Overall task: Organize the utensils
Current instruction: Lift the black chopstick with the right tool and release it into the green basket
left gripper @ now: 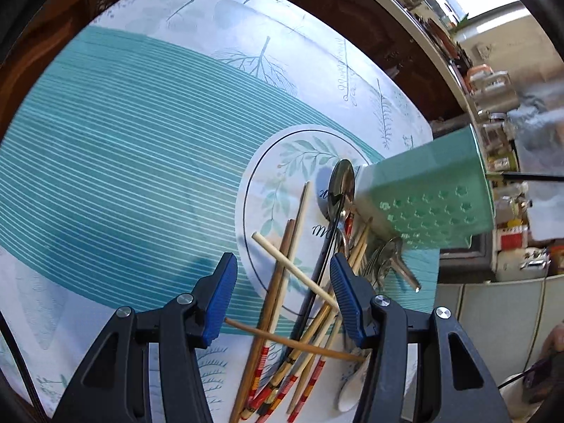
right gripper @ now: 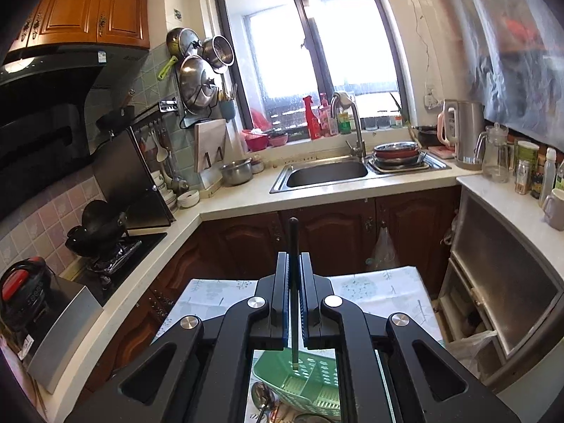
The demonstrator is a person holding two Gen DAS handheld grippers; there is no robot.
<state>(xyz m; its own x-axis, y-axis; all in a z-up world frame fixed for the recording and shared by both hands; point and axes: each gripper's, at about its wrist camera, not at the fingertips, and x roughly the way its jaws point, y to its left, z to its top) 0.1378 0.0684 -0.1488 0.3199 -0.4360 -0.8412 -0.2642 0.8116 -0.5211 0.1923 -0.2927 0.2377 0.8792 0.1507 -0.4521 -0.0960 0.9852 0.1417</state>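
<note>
A: Right gripper, jaws clamped on a thin black chopstick, above the green perforated plastic utensil holder; lower it straight in.
B: Left gripper, half open and empty, over the heap of wooden chopsticks near the tabletop's edge. What the holder contains can't be seen.

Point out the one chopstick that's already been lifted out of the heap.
The dark chopstick, clamped upright in the shut right gripper above the green holder. All the other chopsticks lie loose on the table beneath the open left gripper.
</note>
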